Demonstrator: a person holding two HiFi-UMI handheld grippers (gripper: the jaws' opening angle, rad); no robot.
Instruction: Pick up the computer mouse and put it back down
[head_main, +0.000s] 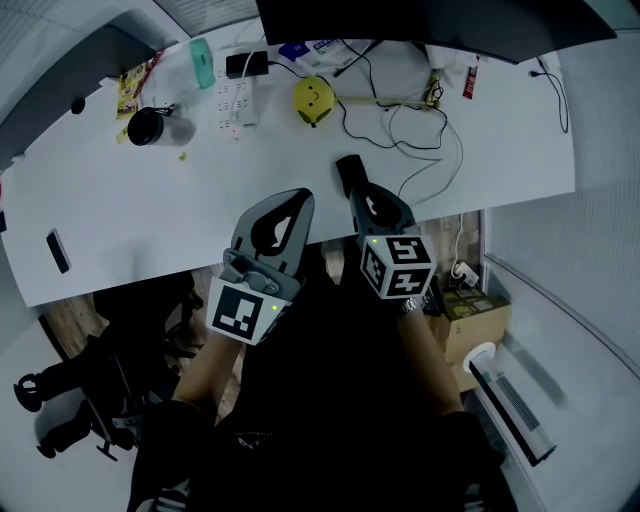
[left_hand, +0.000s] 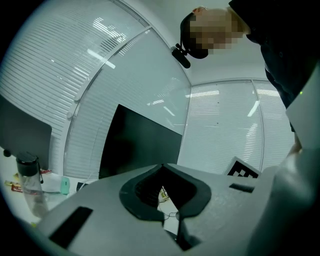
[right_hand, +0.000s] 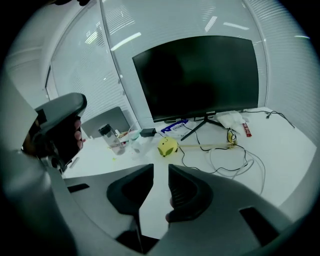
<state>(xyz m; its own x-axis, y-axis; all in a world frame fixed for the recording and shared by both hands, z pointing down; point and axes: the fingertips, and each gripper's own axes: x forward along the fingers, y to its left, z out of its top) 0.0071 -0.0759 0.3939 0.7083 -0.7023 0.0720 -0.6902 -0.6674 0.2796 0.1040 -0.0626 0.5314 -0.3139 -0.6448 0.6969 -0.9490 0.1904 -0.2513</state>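
Right now computer mouse (head_main: 349, 174) is sitting on white desk (head_main: 150, 200) nr the front edge, just ahead of right gripper (head_main: 360, 192) tips, long axis running away from the person, approx in line w/ the jaws. Right gripper is holding its jaws partly spread, nothing pinched, and is sitting nearer the mouse. Left gripper (head_main: 299, 197) is hanging beside it, jaws pressed together, empty.

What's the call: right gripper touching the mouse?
Cannot tell. Head view: the right gripper overlaps the mouse at its near end, hiding any gap. Right gripper view shows no mouse between its parted jaws.
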